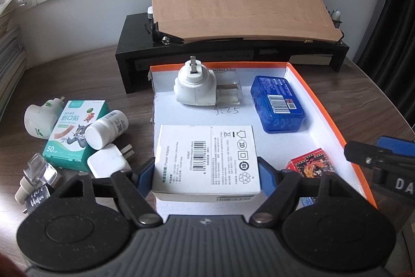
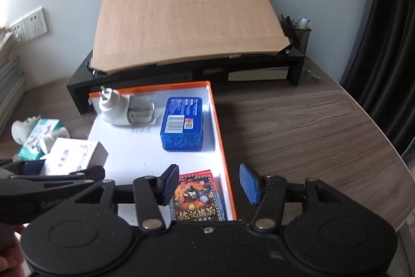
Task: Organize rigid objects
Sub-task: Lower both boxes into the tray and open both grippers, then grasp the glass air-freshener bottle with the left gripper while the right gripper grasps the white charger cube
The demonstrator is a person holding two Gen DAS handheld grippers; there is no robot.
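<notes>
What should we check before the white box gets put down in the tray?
1. Left gripper holds the white adapter box by both sides: ok.
2. Box is over the tray: ok.
3. Bare tray floor under the box: cannot tell, hidden.
4. Box is apart from the blue case, the white plug-in and the red card pack: ok.
5. Right gripper is open, empty, straddling the tray wall: ok.
6. Bandage box and pill bottle sorted: not ok, outside the tray.
</notes>
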